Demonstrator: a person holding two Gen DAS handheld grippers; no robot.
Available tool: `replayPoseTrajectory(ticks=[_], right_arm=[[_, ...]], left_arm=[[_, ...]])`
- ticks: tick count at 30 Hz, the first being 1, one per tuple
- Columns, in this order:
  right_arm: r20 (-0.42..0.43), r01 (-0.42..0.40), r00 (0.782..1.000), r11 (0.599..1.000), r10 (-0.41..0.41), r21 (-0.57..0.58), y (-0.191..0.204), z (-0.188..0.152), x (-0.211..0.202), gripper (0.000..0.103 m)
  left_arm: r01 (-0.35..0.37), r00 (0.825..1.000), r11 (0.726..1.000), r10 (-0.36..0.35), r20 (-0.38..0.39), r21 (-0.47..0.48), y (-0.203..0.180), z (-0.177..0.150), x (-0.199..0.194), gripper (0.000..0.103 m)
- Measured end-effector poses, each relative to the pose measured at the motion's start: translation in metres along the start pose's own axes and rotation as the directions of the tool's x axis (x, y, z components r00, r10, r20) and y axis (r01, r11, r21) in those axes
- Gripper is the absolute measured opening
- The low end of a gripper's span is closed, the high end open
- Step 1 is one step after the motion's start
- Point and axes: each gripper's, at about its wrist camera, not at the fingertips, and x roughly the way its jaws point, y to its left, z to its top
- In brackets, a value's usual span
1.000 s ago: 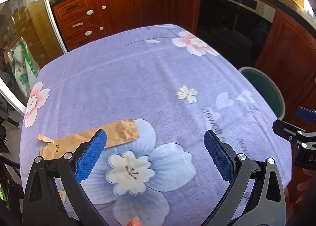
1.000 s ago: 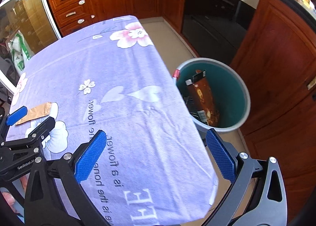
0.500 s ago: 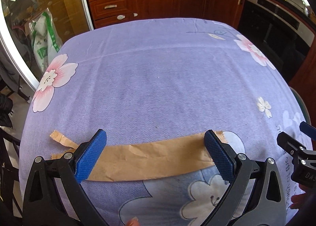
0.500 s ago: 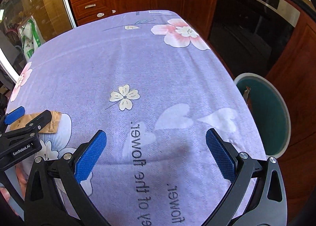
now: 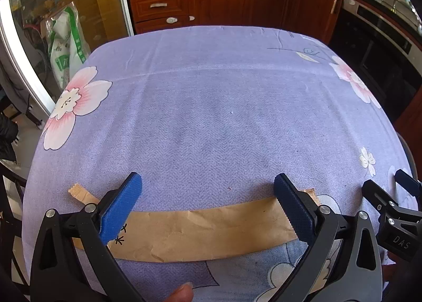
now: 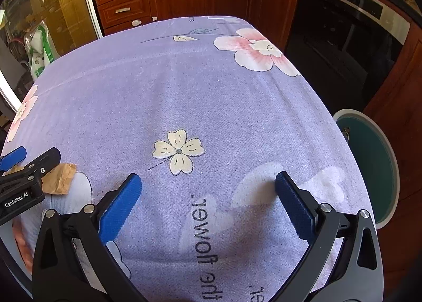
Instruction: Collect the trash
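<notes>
Since the earlier frame the left claw (image 5: 208, 207) has advanced over the brown paper strip (image 5: 205, 233), which lies flat on the counter (image 5: 224, 106), long axis crosswise, spanning both wide-open, empty jaws. Right claw (image 6: 208, 207), likewise open and empty, sits farther away, nearer the bin (image 6: 379, 170).

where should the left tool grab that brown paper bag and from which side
Probably the long far edge near its middle, coming down from above. The brown paper bag lies flat on the purple tablecloth, stretched sideways across the open left tool, so its length will not fit between the fingers. Pinching across the narrow width, or a raised crease, looks more workable. The torn left end looks too flimsy.
</notes>
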Motion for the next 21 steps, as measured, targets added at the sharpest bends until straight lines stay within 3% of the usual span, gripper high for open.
replayPoseTrajectory(ticks=[21], right_arm=[[0.005, 0.000, 1.000, 1.000, 0.000, -0.003, -0.0008, -0.0010, -0.0003, 0.097]], left_arm=[[0.000, 1.000, 1.000, 0.000, 0.000, 0.000, 0.0003, 0.0001, 0.0000, 0.100]])
